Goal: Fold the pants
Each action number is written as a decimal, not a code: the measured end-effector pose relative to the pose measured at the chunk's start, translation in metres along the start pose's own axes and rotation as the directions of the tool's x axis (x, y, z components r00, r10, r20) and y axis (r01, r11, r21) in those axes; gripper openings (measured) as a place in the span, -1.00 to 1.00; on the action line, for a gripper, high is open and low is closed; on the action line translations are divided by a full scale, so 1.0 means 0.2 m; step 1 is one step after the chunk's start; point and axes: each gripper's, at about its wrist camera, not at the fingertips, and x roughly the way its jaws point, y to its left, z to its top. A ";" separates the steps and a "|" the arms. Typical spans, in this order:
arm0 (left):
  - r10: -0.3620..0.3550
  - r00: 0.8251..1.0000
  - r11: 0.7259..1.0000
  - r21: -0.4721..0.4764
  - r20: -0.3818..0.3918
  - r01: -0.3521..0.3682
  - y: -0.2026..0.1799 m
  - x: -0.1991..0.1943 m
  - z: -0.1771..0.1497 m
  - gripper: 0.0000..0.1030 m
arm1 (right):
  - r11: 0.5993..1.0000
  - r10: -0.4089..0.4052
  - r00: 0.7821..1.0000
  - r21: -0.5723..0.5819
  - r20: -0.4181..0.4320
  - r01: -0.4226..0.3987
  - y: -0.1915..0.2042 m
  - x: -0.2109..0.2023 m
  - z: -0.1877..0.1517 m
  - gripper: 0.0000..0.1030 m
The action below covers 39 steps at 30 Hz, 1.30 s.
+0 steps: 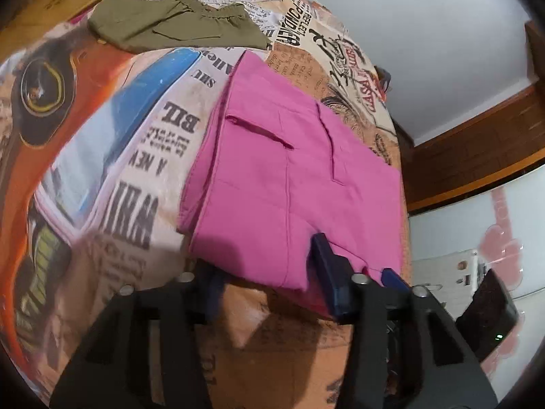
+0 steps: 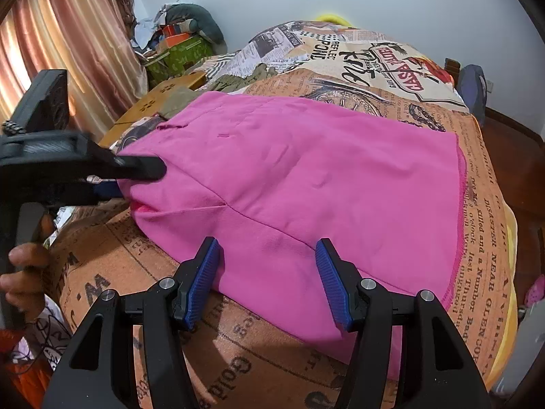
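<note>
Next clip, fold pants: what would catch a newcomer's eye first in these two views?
The bright pink pants dominate, spread flat across the middle of a bed. Under them is a busy bedspread with a newspaper and poster print. Both grippers sit at the pants' near edge: the left gripper at the left corner, the right gripper with jaws apart over the hem.

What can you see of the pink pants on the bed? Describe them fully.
The pink pants look like a soft woven cloth, folded into a flat, slightly wrinkled slab on the printed bedspread. A slit pocket, seams and a frayed edge show. The left gripper is at one corner, layers between its fingers; the right gripper straddles the near edge, open. Olive pants lie apart, beyond.
</note>
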 end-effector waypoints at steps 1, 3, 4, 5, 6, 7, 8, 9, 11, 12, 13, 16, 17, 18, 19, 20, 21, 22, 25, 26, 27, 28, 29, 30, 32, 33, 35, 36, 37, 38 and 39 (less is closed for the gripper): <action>0.006 1.000 1.000 0.003 -0.002 -0.006 0.00 0.00 0.01 -0.15 | 1.000 0.000 1.000 0.000 0.001 -0.001 0.00 0.00 0.00 0.06; 0.013 1.000 1.000 0.017 -0.006 -0.013 -0.02 0.00 0.02 -0.28 | 1.000 0.005 1.000 0.002 0.003 -0.005 0.00 0.00 0.00 0.06; 0.006 1.000 1.000 0.019 -0.004 -0.005 -0.02 0.00 0.03 -0.31 | 1.000 0.007 1.000 0.004 0.004 -0.007 0.00 0.00 0.00 0.06; 0.007 1.000 1.000 0.027 -0.001 -0.007 -0.02 0.00 0.04 -0.34 | 1.000 0.008 1.000 0.006 0.005 -0.008 0.00 0.00 0.00 0.06; 0.014 1.000 0.999 0.035 0.004 -0.014 -0.03 0.01 0.04 -0.35 | 1.000 0.009 1.000 0.009 0.005 -0.009 0.00 0.00 0.00 0.06; 0.018 1.000 0.999 0.042 0.012 -0.019 -0.04 0.01 0.03 -0.38 | 1.000 0.010 1.000 0.010 0.005 -0.010 -0.01 0.00 0.00 0.06; 0.028 0.999 0.998 0.058 0.029 -0.030 -0.05 0.01 0.03 -0.40 | 1.000 0.009 1.000 0.012 0.004 -0.009 0.00 0.00 0.00 0.06; 0.042 0.998 0.996 0.080 0.051 -0.046 -0.07 -0.01 0.02 -0.43 | 1.000 0.008 1.000 0.012 0.002 -0.008 0.00 0.00 0.00 0.07; 0.076 0.992 0.987 0.130 0.102 -0.089 -0.12 -0.03 0.00 -0.45 | 1.000 0.006 1.000 0.007 -0.003 -0.006 0.01 0.00 0.01 0.06; 0.094 0.987 0.982 0.152 0.130 -0.114 -0.13 -0.05 0.00 -0.46 | 1.000 0.007 1.000 0.001 -0.006 -0.007 0.02 0.00 0.02 0.06; 0.117 0.978 0.973 0.179 0.171 -0.148 -0.15 -0.09 -0.01 -0.46 | 1.000 0.008 1.000 -0.008 -0.007 -0.008 0.03 0.00 0.02 0.06; 0.161 0.958 0.957 0.199 0.237 -0.210 -0.14 -0.16 -0.03 -0.47 | 0.999 0.021 1.000 -0.030 -0.012 -0.022 0.07 0.01 0.04 0.07; 0.175 0.953 0.954 0.197 0.246 -0.226 -0.11 -0.19 -0.05 -0.48 | 0.999 0.032 0.999 -0.038 -0.015 -0.033 0.09 0.02 0.04 0.07; 0.184 0.952 0.955 0.185 0.245 -0.232 -0.08 -0.22 -0.06 -0.48 | 0.998 0.040 0.999 -0.045 -0.016 -0.041 0.10 0.02 0.05 0.07; 0.186 0.953 0.959 0.169 0.237 -0.229 -0.04 -0.24 -0.07 -0.48 | 0.998 0.046 0.999 -0.053 -0.016 -0.047 0.11 0.03 0.05 0.07; 0.186 0.954 0.961 0.158 0.233 -0.226 -0.01 -0.26 -0.08 -0.48 | 0.996 0.053 0.998 -0.069 -0.018 -0.054 0.14 0.03 0.05 0.07; 0.187 0.955 0.964 0.143 0.232 -0.224 0.03 -0.29 -0.08 -0.48 | 0.995 0.058 0.998 -0.078 -0.019 -0.060 0.16 0.03 0.06 0.07; 0.191 0.953 0.964 0.137 0.233 -0.227 0.05 -0.31 -0.09 -0.48 | 0.993 0.068 0.997 -0.091 -0.022 -0.069 0.18 0.04 0.06 0.07; 0.215 0.943 0.958 0.131 0.255 -0.254 0.11 -0.38 -0.10 -0.49 | 0.990 0.086 0.996 -0.106 -0.028 -0.089 0.21 0.04 0.08 0.06; 0.222 0.939 0.954 0.142 0.263 -0.265 0.10 -0.39 -0.10 -0.49 | 0.992 0.090 0.996 -0.090 -0.021 -0.091 0.20 0.04 0.09 0.06; 0.228 0.934 0.946 0.163 0.276 -0.280 0.09 -0.40 -0.10 -0.49 | 0.994 0.089 0.996 -0.068 -0.008 -0.090 0.19 0.03 0.10 0.06; 0.234 0.926 0.937 0.186 0.295 -0.296 0.06 -0.41 -0.10 -0.50 | 0.996 0.086 0.996 -0.035 0.015 -0.085 0.17 0.02 0.10 0.06; 0.240 0.915 0.921 0.222 0.325 -0.320 0.02 -0.42 -0.10 -0.53 | 0.997 0.080 0.996 -0.007 0.030 -0.080 0.15 0.01 0.11 0.06; 0.244 0.899 0.901 0.258 0.363 -0.349 -0.03 -0.44 -0.11 -0.57 | 0.997 0.075 0.997 0.011 0.034 -0.075 0.14 0.01 0.11 0.06; 0.232 0.879 0.868 0.319 0.417 -0.380 -0.11 -0.47 -0.12 -0.57 | 0.998 0.056 0.998 0.032 0.020 -0.057 0.11 0.02 0.11 0.06; 0.209 0.879 0.863 0.342 0.429 -0.372 -0.14 -0.48 -0.13 -0.57 | 0.998 0.051 0.999 0.035 0.003 -0.051 0.11 0.04 0.10 0.06; 0.154 0.888 0.858 0.388 0.433 -0.338 -0.21 -0.50 -0.12 -0.57 | 0.999 0.042 0.999 0.031 -0.017 -0.042 0.11 0.07 0.08 0.07; 0.143 0.890 0.853 0.403 0.433 -0.333 -0.25 -0.49 -0.11 -0.59 | 0.999 0.038 0.999 0.025 -0.009 -0.038 0.12 0.06 0.07 0.07; 0.133 0.890 0.846 0.418 0.436 -0.332 -0.28 -0.49 -0.11 -0.61 | 0.999 0.032 0.999 0.021 -0.007 -0.032 0.13 0.06 0.06 0.07; 0.124 0.888 0.839 0.432 0.442 -0.332 -0.30 -0.49 -0.10 -0.63 | 0.999 0.030 0.999 0.021 -0.012 -0.030 0.13 0.06 0.07 0.07; 0.118 0.888 0.834 0.441 0.445 -0.332 -0.33 -0.48 -0.10 -0.64 | 0.999 0.034 0.999 0.024 -0.015 -0.033 0.13 0.06 0.07 0.07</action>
